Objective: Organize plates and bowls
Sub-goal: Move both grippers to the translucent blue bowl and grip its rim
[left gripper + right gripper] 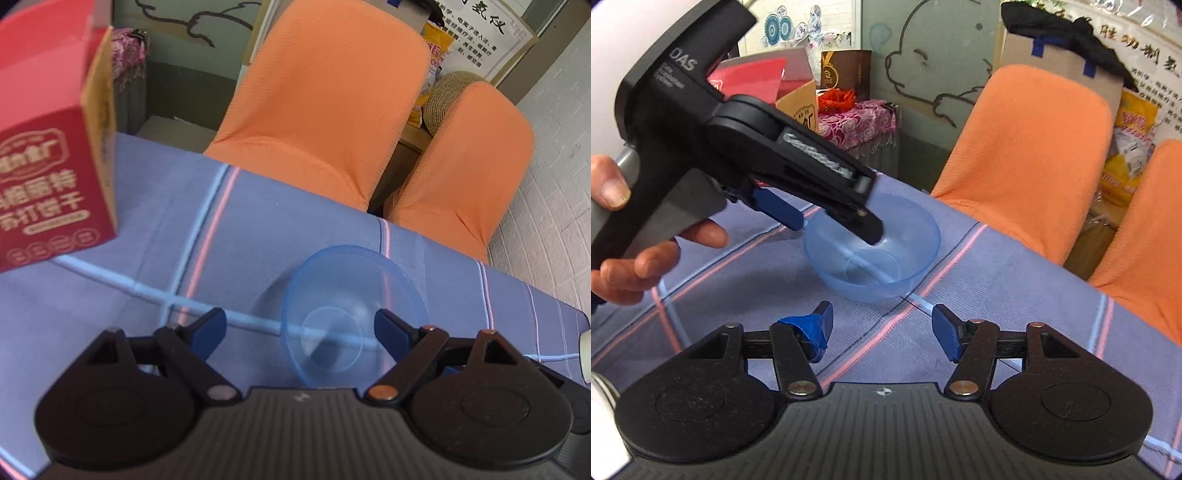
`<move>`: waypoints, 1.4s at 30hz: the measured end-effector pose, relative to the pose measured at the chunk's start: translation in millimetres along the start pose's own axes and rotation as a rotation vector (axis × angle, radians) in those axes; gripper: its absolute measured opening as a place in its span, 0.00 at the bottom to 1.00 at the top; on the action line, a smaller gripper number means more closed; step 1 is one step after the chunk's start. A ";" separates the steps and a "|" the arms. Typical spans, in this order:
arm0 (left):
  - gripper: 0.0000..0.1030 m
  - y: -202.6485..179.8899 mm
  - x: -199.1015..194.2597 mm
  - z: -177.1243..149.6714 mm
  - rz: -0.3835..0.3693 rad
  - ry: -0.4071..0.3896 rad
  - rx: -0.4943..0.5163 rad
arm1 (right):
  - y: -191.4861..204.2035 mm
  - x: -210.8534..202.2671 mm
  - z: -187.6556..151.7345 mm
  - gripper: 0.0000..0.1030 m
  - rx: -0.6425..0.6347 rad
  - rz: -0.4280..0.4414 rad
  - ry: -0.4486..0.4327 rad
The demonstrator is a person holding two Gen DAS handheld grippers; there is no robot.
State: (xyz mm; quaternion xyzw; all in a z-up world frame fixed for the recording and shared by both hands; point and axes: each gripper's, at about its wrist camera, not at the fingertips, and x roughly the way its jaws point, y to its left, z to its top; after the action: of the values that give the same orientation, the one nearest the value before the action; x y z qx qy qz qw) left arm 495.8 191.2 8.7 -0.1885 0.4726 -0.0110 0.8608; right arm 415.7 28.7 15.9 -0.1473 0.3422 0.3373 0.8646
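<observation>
A clear blue plastic bowl stands upright on the blue checked tablecloth. My left gripper is open and straddles the bowl's near rim: one finger is inside the bowl, the other outside. In the right wrist view the same bowl sits at mid-table with the left gripper over it from the left. My right gripper is open and empty, just short of the bowl, a little above the cloth.
A red carton stands at the left of the table. Two orange-covered chairs stand behind the far table edge. A white object shows at the lower left. Boxes and bags clutter the background.
</observation>
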 end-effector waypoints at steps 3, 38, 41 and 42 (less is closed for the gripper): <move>0.84 -2.6 7.8 2.3 0.017 -0.010 0.025 | 3.0 9.0 2.4 0.43 -0.011 0.007 0.001; 0.77 -18.7 23.2 -0.9 0.050 -0.076 0.130 | 0.5 32.0 1.4 0.46 -0.009 0.048 -0.079; 0.68 -19.5 22.1 -2.3 0.064 -0.084 0.166 | 1.2 32.1 -2.0 0.46 -0.017 0.049 -0.090; 0.66 -18.6 21.8 -2.5 0.066 -0.086 0.169 | 0.3 32.0 -3.1 0.47 -0.014 0.052 -0.094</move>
State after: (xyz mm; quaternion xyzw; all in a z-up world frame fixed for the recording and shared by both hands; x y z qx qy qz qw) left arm 508.8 168.8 -3.9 -0.0998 0.4384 -0.0144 0.8931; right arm 431.2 42.9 -8.4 -0.1285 0.3023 0.3686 0.8696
